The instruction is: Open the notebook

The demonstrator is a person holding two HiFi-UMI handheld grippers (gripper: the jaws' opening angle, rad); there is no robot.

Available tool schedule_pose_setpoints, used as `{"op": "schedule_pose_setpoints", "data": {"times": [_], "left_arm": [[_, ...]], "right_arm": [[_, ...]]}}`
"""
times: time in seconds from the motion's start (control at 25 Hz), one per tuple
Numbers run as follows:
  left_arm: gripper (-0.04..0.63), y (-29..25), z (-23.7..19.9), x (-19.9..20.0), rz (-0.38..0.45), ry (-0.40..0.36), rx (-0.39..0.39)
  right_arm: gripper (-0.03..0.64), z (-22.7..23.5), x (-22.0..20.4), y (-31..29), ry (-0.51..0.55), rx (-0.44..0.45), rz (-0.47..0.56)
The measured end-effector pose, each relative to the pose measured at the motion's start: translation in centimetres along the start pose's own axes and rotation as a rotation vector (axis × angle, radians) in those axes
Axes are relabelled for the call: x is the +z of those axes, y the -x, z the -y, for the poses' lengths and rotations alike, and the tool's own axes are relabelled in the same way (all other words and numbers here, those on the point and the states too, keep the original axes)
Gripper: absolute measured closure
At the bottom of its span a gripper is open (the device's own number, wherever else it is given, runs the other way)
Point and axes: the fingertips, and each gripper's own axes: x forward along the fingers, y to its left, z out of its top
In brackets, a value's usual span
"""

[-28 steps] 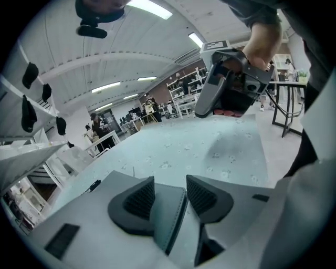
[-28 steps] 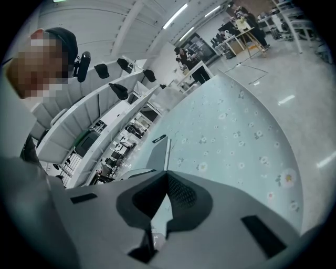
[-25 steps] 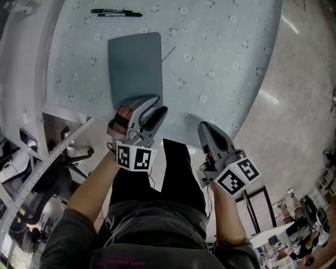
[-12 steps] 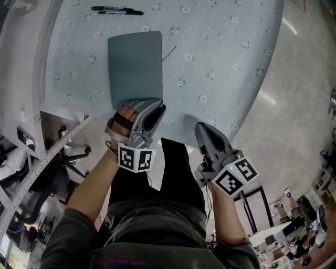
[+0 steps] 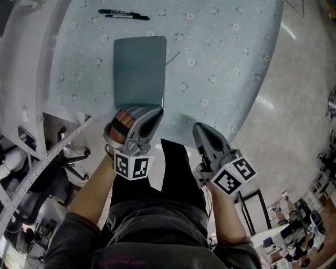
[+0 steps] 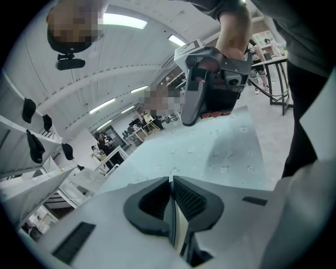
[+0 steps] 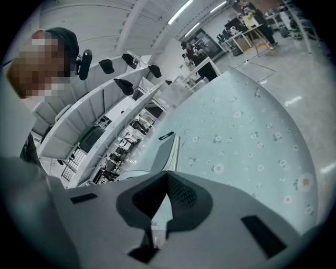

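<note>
**DESK:** Where's the notebook sitting?

**PHOTOG:** The grey notebook (image 5: 139,68) is lying flat on the flower-print surface (image 5: 226,63), its long side running away from the person. Two black pens (image 5: 123,14) are lying well beyond its far edge.

**DESK:** What are the left tongs doing?

**PHOTOG:** The left tongs (image 5: 156,109) are working at the notebook's near right corner. The jaws are closing w/ the notebook's edge btwn them, and the pads are pressing on a dark cover & a pale strip of pages.

**DESK:** And the right?

**PHOTOG:** The right tongs (image 5: 198,127) are hanging over the surface's near rim, right of the notebook & apart from it. The jaws are meeting at the tips w/ nothing btwn them. Both tools are pointing down at a slant, w/ the person's forearms showing behind the marker cubes.
</note>
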Motion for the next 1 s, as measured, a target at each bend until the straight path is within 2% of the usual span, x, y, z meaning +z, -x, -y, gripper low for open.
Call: {"op": "schedule_pose_setpoints", "data": {"times": [0.2,0.44,0.76,1.0], "left_arm": [[0.574,2.2,-2.2,0.0,0.035,0.079,0.076],[0.574,6.5,-7.2,0.0,0.086,0.281,0.235],[0.572,11.8,-10.8,-3.2,0.082,0.378,0.357],[0.568,14.7,-12.9,-7.0,0.038,0.465,0.438]], "right_arm": [[0.615,-1.7,0.7,-1.1,0.048,0.021,-0.022],[0.615,-4.2,0.8,-3.7,0.101,0.074,-0.083],[0.615,-9.5,0.4,-7.6,0.166,0.132,-0.142],[0.615,-12.2,-0.2,-10.4,0.203,0.166,-0.196]]}}
